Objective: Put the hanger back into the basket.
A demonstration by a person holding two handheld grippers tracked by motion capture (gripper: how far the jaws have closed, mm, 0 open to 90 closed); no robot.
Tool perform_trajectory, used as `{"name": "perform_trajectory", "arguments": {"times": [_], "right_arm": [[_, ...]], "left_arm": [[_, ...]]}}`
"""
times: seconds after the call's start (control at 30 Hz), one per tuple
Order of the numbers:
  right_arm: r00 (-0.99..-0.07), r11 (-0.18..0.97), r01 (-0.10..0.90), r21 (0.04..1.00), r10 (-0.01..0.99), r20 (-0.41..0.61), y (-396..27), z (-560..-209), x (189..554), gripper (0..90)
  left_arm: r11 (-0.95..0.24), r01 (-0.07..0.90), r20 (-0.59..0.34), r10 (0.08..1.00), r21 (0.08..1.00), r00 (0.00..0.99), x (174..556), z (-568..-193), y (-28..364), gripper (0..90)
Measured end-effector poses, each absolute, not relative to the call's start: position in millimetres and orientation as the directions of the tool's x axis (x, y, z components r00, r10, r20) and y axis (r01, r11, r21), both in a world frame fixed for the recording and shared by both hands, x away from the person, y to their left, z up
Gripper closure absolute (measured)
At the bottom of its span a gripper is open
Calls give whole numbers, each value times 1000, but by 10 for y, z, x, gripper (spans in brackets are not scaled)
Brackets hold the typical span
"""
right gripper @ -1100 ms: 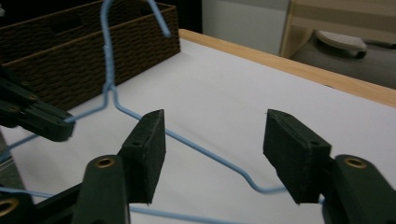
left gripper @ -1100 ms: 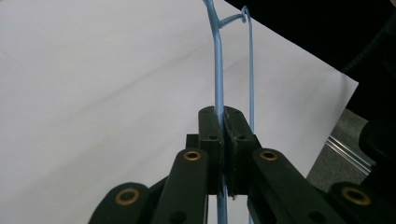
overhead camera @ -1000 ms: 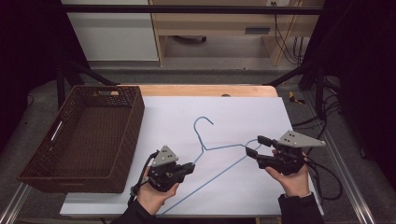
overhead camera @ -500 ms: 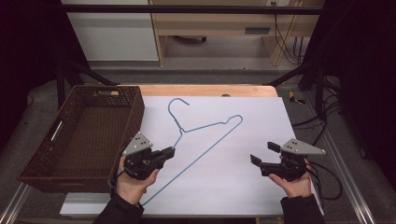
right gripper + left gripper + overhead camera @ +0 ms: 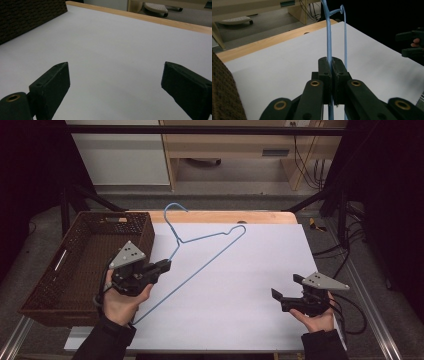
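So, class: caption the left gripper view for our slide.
Left gripper shut on blue wire hanger above the white table.

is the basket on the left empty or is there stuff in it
Empty, as far as shows: the high view looks into the brown wicker basket and only its woven floor and walls appear. The near corner under the left gripper is hidden.

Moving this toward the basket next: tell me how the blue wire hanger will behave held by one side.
Probably light: the left claw alone holds the blue wire hanger. Likely springy, being thin wire. It may pivot, since the grip sits far from its hook.
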State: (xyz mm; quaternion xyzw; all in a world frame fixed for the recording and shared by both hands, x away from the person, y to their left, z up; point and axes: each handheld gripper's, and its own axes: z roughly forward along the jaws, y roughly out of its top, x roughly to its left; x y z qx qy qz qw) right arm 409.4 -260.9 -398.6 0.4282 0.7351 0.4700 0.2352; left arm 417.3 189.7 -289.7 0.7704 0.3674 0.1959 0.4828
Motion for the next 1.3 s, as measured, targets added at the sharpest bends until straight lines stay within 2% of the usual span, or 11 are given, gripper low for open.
{"name": "perform_trajectory", "arguments": {"times": [0.2,0.6,1.0,1.3], "right_arm": [[-505,186,404,896,861,49,-2627,-4005,4091,68],[-505,193,405,894,862,43,-2631,-4030,4092,71],[-507,192,408,892,861,46,-2620,-4037,4099,70],[-508,194,405,893,860,43,-2622,-4036,4101,69]], "left_arm": [[-301,375,1,781,877,624,4284,-2800,1939,872],[-299,377,30,816,876,577,4509,-2576,2226,872],[-300,367,79,856,881,511,4557,-2319,2738,872],[-277,381,80,885,882,459,4560,-2308,3160,871]]}}
